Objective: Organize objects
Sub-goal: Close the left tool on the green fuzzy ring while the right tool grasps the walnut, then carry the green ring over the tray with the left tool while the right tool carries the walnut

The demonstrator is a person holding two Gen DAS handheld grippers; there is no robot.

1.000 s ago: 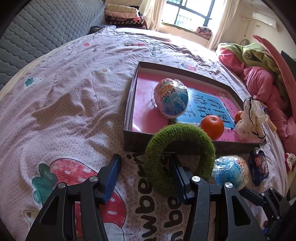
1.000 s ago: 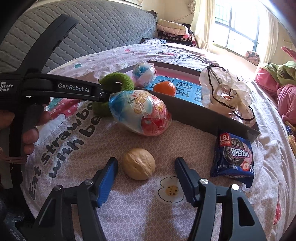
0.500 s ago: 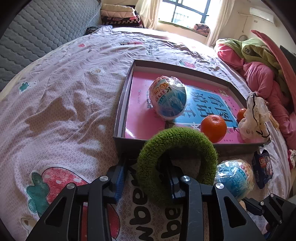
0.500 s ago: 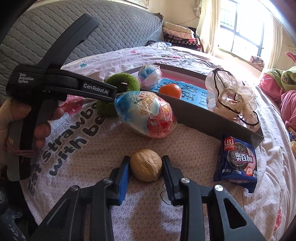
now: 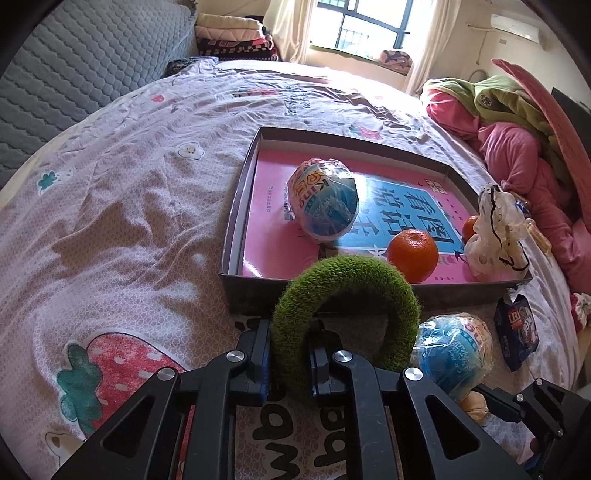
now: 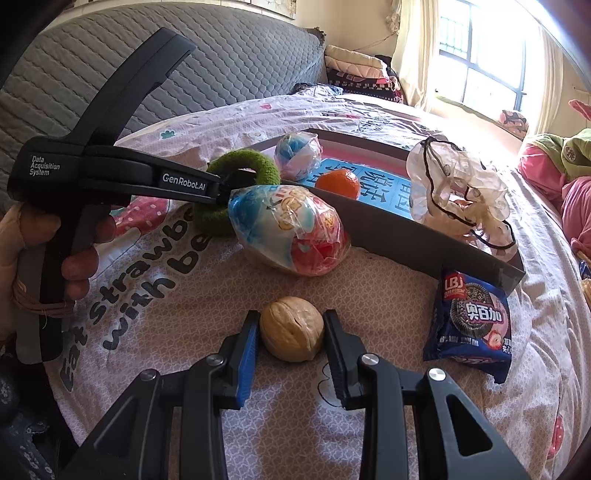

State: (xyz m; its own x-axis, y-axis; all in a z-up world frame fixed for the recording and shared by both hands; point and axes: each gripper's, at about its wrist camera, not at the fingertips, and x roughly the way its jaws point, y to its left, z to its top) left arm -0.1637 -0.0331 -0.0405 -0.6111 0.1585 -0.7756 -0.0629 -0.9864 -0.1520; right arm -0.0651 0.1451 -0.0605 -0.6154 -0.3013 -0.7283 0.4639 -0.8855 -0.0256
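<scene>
You're working on a bed under a pink strawberry-print sheet [image 5: 122, 206] — grey quilted headboard [image 6: 236, 55] behind, window [image 5: 354, 29] beyond. Your left gripper [image 5: 290, 363] pinches the green fuzzy ring [image 5: 347, 284] beside the shallow box [image 5: 236, 243]; your right gripper [image 6: 290, 332] clamps the walnut [image 6: 291, 328].

Black tool [image 6: 291, 332] with blue pads, silver screws, white "GenRobot.AI" lettering.

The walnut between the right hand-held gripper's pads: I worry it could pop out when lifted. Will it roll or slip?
Probably stiff: the walnut keeps its shape between the pads. Being rounded and gripped only at its sides, it might pivot or slip. Released on the soft bedsheet, it would likely roll little.
</scene>
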